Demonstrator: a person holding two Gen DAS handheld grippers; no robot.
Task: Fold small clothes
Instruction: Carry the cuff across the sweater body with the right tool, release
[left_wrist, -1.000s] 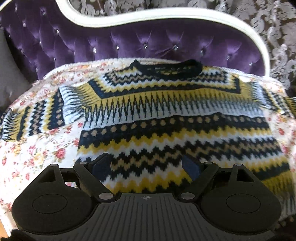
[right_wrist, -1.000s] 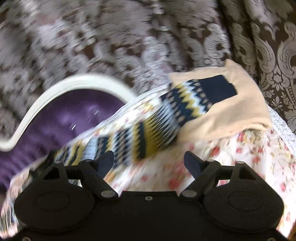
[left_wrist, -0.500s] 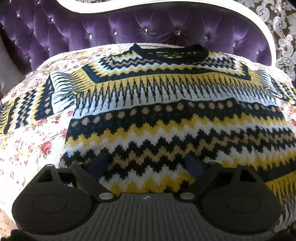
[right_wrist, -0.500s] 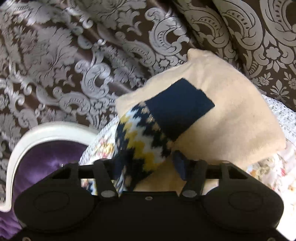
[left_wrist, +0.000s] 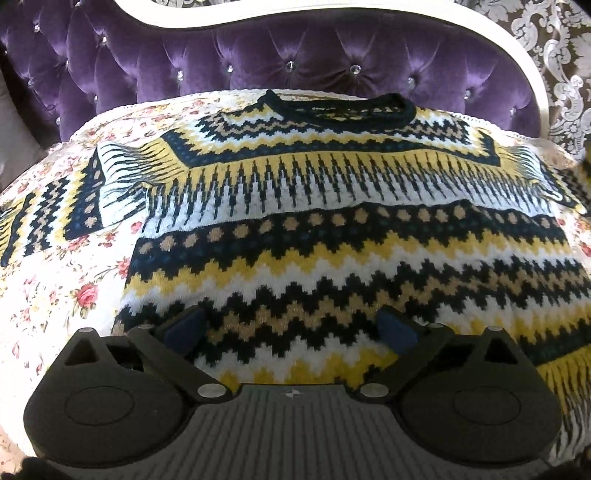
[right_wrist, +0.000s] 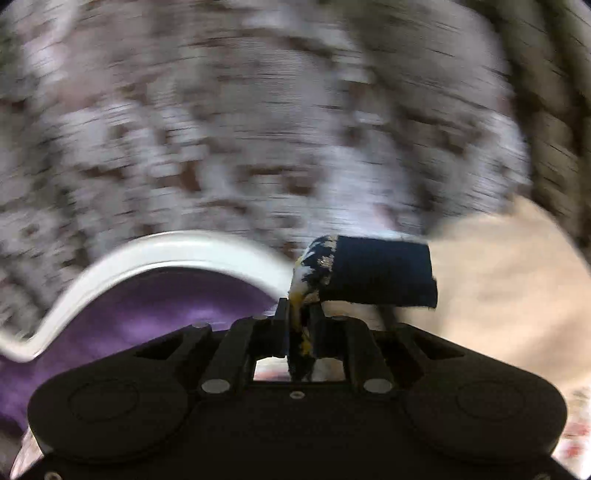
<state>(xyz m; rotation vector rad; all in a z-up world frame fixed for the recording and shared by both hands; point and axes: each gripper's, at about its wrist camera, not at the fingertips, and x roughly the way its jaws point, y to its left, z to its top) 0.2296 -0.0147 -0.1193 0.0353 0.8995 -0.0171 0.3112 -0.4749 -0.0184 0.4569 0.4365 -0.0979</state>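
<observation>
While a patterned knit sweater (left_wrist: 332, 229) lies flat and face-up across a floral bedspread (left_wrist: 66, 280), filling the centre of the left wrist view, the left gripper (left_wrist: 291, 326) hovers low over its hem at the bottom of the frame. Its two blue-padded fingers (left_wrist: 184, 325) stand wide apart with nothing between them, zigzag bands of black, yellow and white showing in the gap. The dark collar (left_wrist: 340, 110) sits at upper centre, close to a tufted purple headboard (left_wrist: 295, 62) trimmed with a white curved frame (left_wrist: 369, 14). One sleeve (left_wrist: 48, 206) stretches out to the left edge of the picture; the other runs off at the right edge.

In the right wrist view, heavily blurred, the right gripper (right_wrist: 301, 325) sits at lower centre with its fingers drawn close together, pinching a fold of the sweater's other sleeve. The navy cuff (right_wrist: 376, 273) sticks out above the fingertips and points toward the right of the frame, with a strip of yellow-and-white knit just beside the pinch. A cream cushion (right_wrist: 509, 288) fills the right side behind the cuff, and brown damask drapery (right_wrist: 258, 110) smears across the upper half. Whether the cuff touches the cushion cannot be told.
</observation>
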